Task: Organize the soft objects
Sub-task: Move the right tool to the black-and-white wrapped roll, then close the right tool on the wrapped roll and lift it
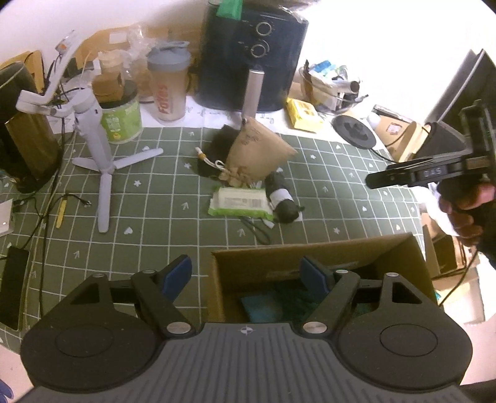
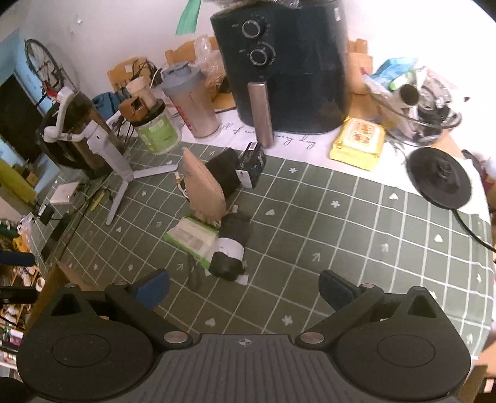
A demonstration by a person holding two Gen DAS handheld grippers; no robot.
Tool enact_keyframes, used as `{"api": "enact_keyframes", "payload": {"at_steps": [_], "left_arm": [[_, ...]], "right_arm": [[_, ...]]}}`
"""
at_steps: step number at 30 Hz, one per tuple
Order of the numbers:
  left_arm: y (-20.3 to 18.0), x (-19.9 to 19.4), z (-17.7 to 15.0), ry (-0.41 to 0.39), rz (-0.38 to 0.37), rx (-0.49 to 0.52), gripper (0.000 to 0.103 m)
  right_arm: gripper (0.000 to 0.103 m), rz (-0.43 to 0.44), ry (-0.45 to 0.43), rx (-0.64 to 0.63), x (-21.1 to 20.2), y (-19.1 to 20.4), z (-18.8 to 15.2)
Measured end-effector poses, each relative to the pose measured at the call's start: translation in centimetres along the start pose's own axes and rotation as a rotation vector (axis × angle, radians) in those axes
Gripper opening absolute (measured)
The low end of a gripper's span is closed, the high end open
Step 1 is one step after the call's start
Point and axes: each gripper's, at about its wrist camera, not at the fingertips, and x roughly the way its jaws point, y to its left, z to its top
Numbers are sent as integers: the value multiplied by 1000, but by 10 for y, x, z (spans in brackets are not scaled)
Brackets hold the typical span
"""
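A crowded desk (image 2: pixel 387 235) under a green cloth with a white grid, hearts and arrows stands against a plain white wall (image 2: pixel 108 28). Along the back, a dark air fryer (image 2: pixel 285 68) with two dials rises beside a grey-lidded shaker bottle (image 2: pixel 192 99) and a green-labelled jar (image 2: pixel 159 130). A white tripod stand (image 2: pixel 121 167) spreads its legs on the cloth (cables trail past it to the left). Strong light washes out the upper right corner. At far left, a pale blue wall section and cluttered shelves (image 2: pixel 12 291) are visible.
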Motion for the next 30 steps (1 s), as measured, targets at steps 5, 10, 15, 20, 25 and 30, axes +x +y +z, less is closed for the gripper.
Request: {"api": "enact_keyframes", "payload": {"at_steps": [5,10,15,20,25,30], "left_arm": [[11,0,-5,9,9,-31,77],[20,2,-12,24,13,-56,77],[25,3,-19,34,3,-65,77],[29,2,-23,32,-1,-80,77],[35,1,-25,34,2,-105,77],[41,-2,-27,25,21,-119,77]], "right_arm": [[96,49,23,-32,27,-3,8],[90,86,68,-29,56,-12,14],[84,96,126,-65,82,-10,18],[78,120,181,-88,108,-7,21],[75,144,223,-92,131,-3,26],[69,156,244,-57,156,-1,32]]}}
